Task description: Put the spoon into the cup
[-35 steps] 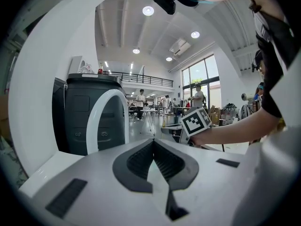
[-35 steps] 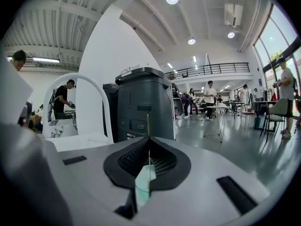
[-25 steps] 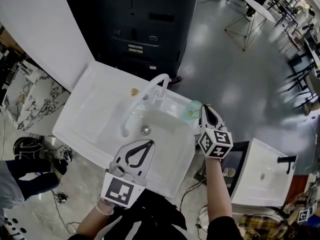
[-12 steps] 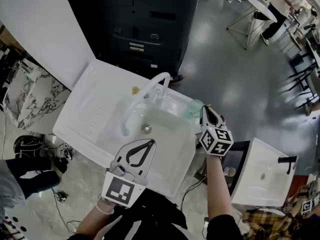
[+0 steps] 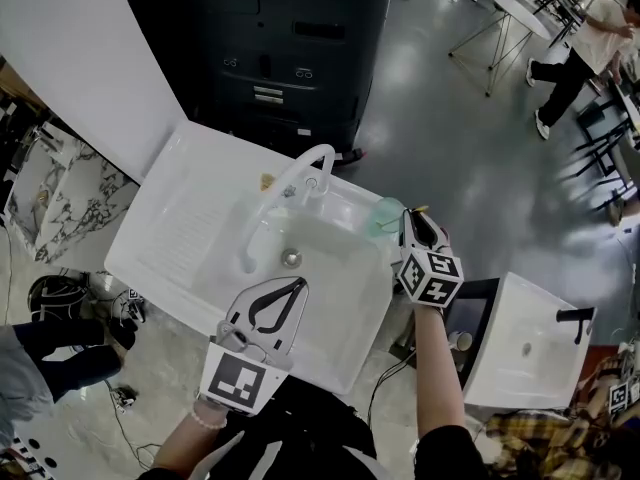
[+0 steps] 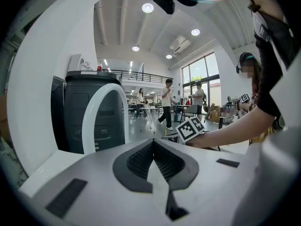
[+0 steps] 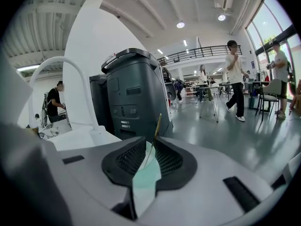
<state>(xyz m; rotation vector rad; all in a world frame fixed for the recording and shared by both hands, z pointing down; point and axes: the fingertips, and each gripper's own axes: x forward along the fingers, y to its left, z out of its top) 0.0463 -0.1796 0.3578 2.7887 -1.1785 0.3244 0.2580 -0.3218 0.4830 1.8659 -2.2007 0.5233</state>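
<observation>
Right claw [image 5: 413,218] just opening, spoon [image 7: 156,124] between jaws, cup [image 7: 145,178] beneath

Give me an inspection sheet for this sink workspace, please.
Surface: white sink unit with faucet.
Job's things: pale green cup at the sink's right edge; spoon handle standing over it.
Clutter: small yellow item beside the faucet.
Grippers: left gripper shut, empty; right gripper jaws have just been opening, spoon handle between them.
Cables: thin cable on the floor by the sink.
Surroundings: dark cabinet behind; second sink unit at right.
</observation>
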